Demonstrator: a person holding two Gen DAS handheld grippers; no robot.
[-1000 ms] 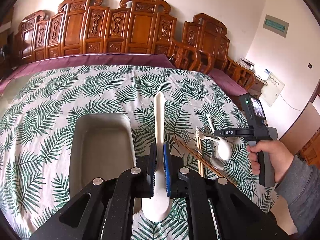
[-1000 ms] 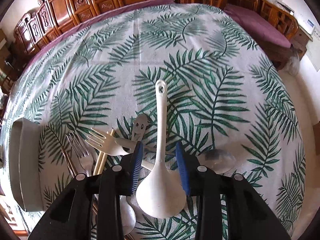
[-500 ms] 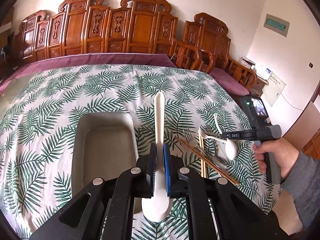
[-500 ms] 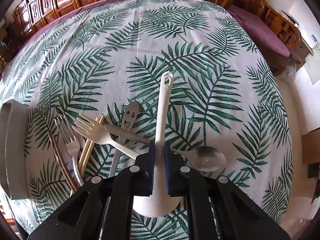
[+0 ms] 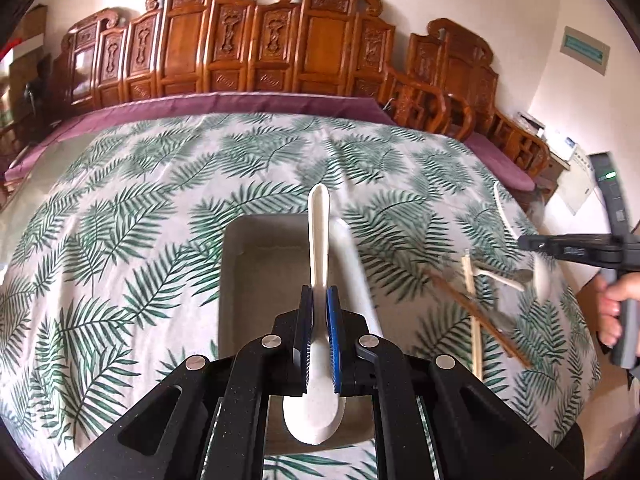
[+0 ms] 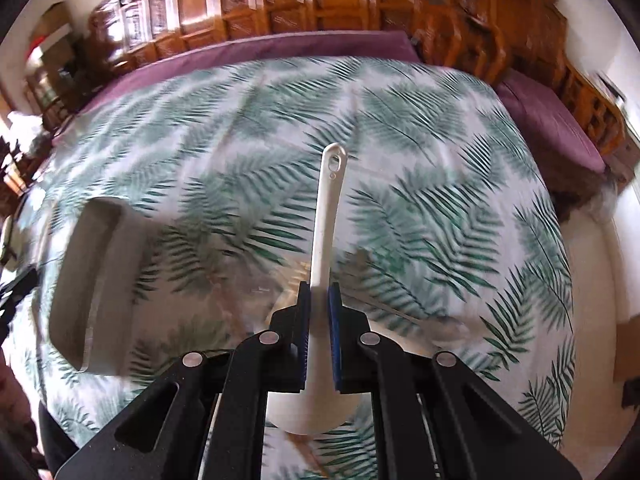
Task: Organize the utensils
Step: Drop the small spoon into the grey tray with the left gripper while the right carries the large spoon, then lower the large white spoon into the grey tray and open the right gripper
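Note:
My left gripper (image 5: 319, 300) is shut on a white spoon (image 5: 318, 240), held over the grey rectangular tray (image 5: 256, 240) on the palm-leaf tablecloth. My right gripper (image 6: 319, 300) is shut on a white ladle (image 6: 326, 216) and holds it lifted above the cloth; in the left wrist view it (image 5: 532, 244) appears at the right with the ladle (image 5: 505, 216). The tray (image 6: 100, 280) lies at the left in the right wrist view. Chopsticks (image 5: 472, 308), a white fork (image 5: 500, 278) and a metal spoon (image 5: 502, 320) lie on the cloth right of the tray.
Carved wooden chairs (image 5: 256, 52) line the far side of the table. A purple underlay (image 5: 224, 104) edges the cloth. The person's right hand (image 5: 616, 304) grips the right tool near the table's right edge. The right wrist view is motion-blurred.
My right gripper shut on the white ladle and lifted it off the cloth. My left gripper moved with its spoon from beside the tray to over it.

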